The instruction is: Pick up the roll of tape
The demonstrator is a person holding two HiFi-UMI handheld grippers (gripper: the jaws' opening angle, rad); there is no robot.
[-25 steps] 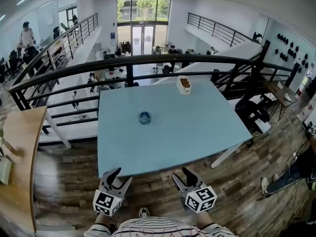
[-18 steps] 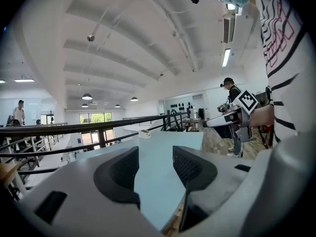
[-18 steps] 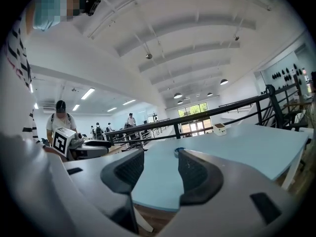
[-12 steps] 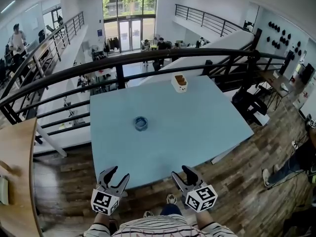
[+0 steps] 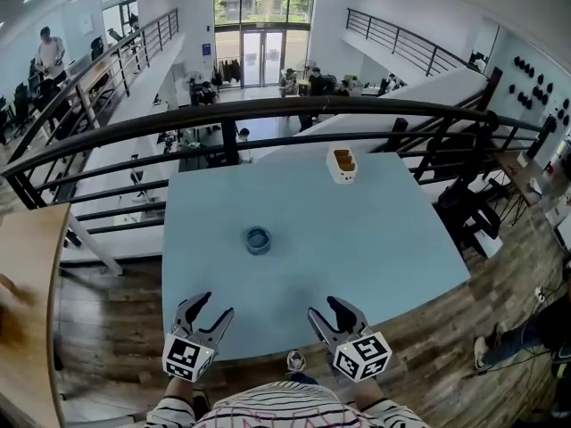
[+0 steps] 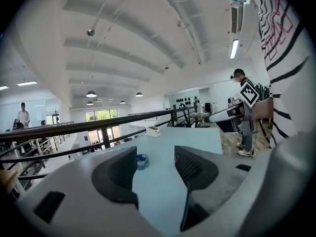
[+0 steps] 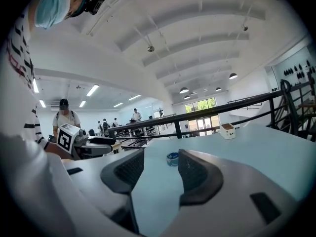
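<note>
The left hand-held gripper (image 5: pixel 212 307), its jaws opening on nothing, and the right hand-held gripper (image 5: pixel 326 309), jaws apart and empty, have come forward to the near edge of the worktop (image 5: pixel 384 248), yet the roll of tape (image 5: pixel 259 239) lies well ahead, so more reaching is needed.

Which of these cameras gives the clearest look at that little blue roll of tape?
The head view: it shows the tape from above, whole, on the table. Both gripper views show it small, side-on, partly cut off at a jaw's edge.
</note>
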